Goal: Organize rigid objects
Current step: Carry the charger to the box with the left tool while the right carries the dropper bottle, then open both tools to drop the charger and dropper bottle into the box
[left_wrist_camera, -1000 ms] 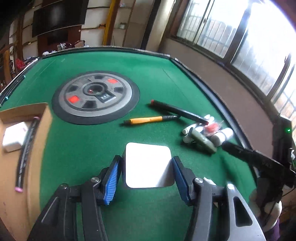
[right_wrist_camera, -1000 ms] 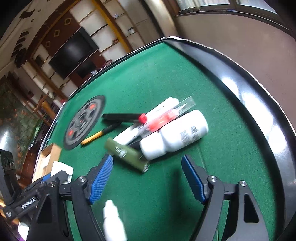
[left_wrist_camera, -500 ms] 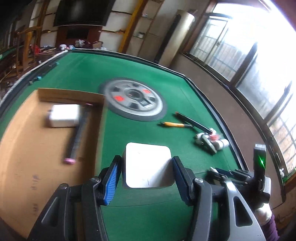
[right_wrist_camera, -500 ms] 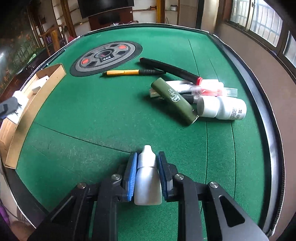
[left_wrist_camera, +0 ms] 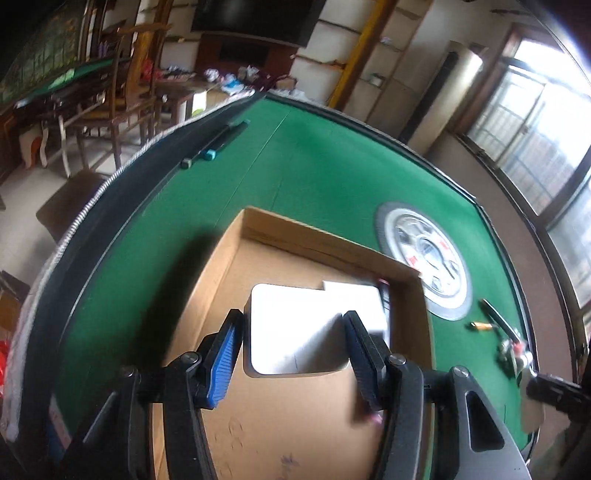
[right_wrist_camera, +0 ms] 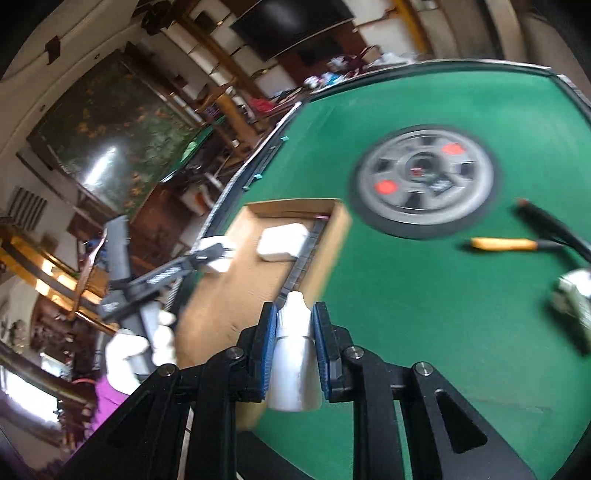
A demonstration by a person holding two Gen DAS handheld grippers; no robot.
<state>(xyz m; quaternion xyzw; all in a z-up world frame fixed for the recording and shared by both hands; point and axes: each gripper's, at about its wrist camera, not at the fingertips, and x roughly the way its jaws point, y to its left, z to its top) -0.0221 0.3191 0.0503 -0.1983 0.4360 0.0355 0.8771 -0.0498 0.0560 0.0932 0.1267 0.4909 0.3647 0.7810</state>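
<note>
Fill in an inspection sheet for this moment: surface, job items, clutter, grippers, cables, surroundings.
Surface: green felt table with a round grey centre panel.
Job's things: cardboard box on the felt, holding a white block and a dark stick; a second white block and a small white bottle are in the grippers.
Clutter: orange pen, black pen and a blurred pile lie loose on the felt.
Grippers: left hand-held gripper shut on the second white block over the box; right hand-held gripper shut on the bottle near the box.
Cables: nothing seen.
Surroundings: wooden chairs, wall screen, windows.
</note>
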